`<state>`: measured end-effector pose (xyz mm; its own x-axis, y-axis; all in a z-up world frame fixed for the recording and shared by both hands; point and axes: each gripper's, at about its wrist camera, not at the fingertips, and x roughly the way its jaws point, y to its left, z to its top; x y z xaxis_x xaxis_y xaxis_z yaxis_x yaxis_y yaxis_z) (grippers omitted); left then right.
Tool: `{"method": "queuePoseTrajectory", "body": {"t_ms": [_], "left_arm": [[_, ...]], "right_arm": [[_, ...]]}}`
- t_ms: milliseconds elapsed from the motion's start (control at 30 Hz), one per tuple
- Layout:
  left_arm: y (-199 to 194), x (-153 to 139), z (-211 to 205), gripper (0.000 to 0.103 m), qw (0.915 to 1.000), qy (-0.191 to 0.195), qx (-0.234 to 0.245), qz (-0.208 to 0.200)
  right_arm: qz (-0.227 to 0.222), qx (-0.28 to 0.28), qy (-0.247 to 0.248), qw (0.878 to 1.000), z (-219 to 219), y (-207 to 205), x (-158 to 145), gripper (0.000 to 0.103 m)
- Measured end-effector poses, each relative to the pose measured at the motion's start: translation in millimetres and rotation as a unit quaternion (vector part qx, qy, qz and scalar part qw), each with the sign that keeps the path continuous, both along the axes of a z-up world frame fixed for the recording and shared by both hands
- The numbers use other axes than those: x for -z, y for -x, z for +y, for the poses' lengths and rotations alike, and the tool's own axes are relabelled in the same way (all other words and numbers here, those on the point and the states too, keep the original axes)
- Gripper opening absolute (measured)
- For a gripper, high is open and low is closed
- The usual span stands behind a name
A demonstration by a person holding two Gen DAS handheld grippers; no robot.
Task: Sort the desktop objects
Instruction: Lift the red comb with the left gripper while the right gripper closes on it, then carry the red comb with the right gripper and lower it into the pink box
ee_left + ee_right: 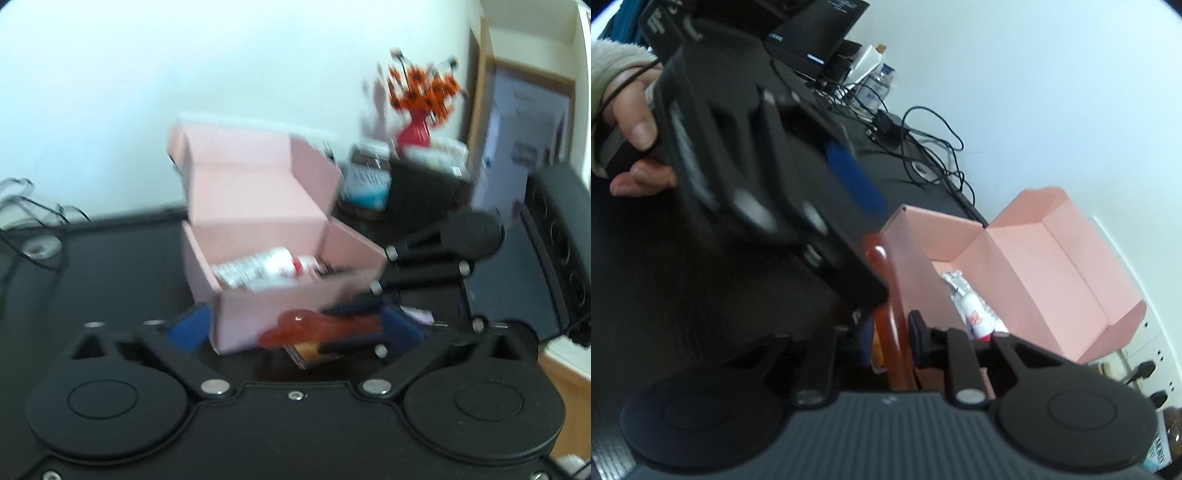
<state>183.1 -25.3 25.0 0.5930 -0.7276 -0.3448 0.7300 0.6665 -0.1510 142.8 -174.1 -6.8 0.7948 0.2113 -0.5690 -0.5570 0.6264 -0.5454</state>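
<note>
An open pink cardboard box (258, 206) stands on the black desk (110, 266) with white bottles (266, 269) lying in it. My right gripper (891, 341) is shut on a long, glossy red-orange plastic piece (894, 354) just in front of the box's near wall (916, 266). In the left wrist view, that piece (306, 326) lies between the wide-apart blue fingers (188, 328) of my open left gripper (295, 328). The right gripper (351, 326) reaches in from the right. Both views are blurred.
A hand (631, 122) holds the left gripper's body. A red vase of orange flowers (413, 129), a jar (369, 181) and a black container (424, 184) stand behind the box. Cables (934, 147) and a laptop (820, 33) lie along the desk's far edge.
</note>
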Motion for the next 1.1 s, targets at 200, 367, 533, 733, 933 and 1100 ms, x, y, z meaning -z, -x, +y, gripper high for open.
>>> {"method": "queuePoseTrajectory", "body": {"t_ms": [200, 367, 533, 733, 933, 1100], "left_arm": [[0.6, -1.4, 1.7, 0.1, 0.9999, 0.004, -0.013, -0.007], [-5.9, -2.2, 13.6, 0.1, 0.998, 0.031, -0.054, 0.005], [-6.7, -3.5, 14.4, 0.1, 0.998, 0.032, -0.055, 0.005], [-2.4, -4.2, 11.3, 0.102, 0.9988, 0.024, -0.042, -0.005], [2.2, -3.7, 4.9, 0.103, 0.9997, 0.011, -0.018, -0.016], [8.9, -3.8, 1.6, 0.103, 0.9993, 0.003, -0.009, -0.035]], "right_arm": [[-0.001, 0.007, -0.005, 1.0, -2.6, 5.2, -1.0, 0.017], [0.007, 0.022, -0.036, 0.999, -6.1, 8.4, -9.5, 0.017], [-0.004, 0.035, -0.044, 0.998, -6.5, 14.5, -23.9, 0.017], [-0.026, 0.066, -0.035, 0.997, -13.7, 19.2, -47.8, 0.017], [-0.024, 0.108, -0.087, 0.99, -31.7, 2.6, -70.1, 0.017], [0.005, 0.123, -0.147, 0.981, -30.8, -24.8, -69.3, 0.017]]}}
